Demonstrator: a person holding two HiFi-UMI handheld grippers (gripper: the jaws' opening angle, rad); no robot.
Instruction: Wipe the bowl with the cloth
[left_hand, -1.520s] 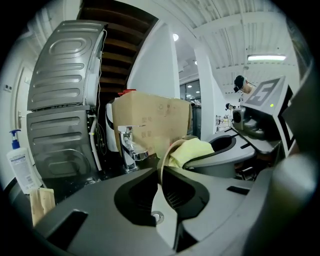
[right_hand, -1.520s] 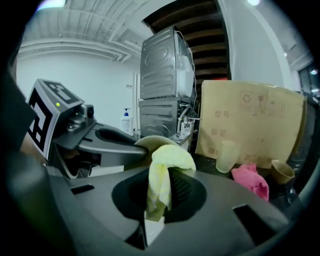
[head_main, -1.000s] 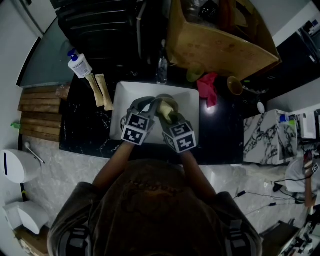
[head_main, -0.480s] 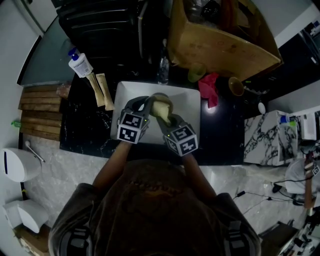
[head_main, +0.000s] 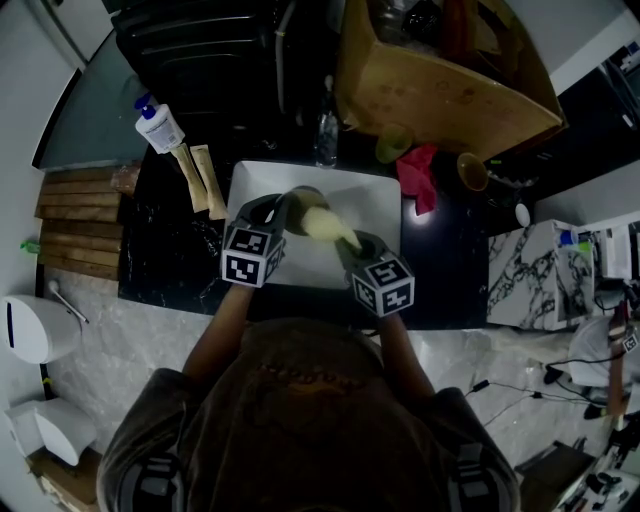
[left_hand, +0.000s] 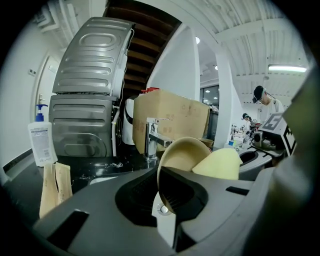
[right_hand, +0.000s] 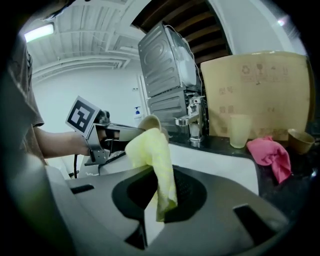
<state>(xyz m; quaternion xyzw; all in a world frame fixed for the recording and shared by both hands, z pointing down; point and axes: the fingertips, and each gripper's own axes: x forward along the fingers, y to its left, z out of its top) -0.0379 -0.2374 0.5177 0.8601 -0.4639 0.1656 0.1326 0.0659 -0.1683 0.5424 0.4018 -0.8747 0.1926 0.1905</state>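
Yellow cloth (right_hand: 150, 150), clamped in right hand-held gripper (head_main: 349, 241), touches bowl (left_hand: 182, 155) (rim pinched by left hand-held gripper (left_hand: 167, 207)).

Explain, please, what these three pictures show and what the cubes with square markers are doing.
No robot: a person holds a two-jaw gripper in each hand; the cubes belong to them. One picture looks down from a camera on the person's head; the other two ride on the grippers. The left gripper is clamped on the rim of a beige round bowl over a white rectangular sink. The right gripper pinches a pale yellow cloth that reaches the bowl. A crumpled pink cloth lies on the black counter.
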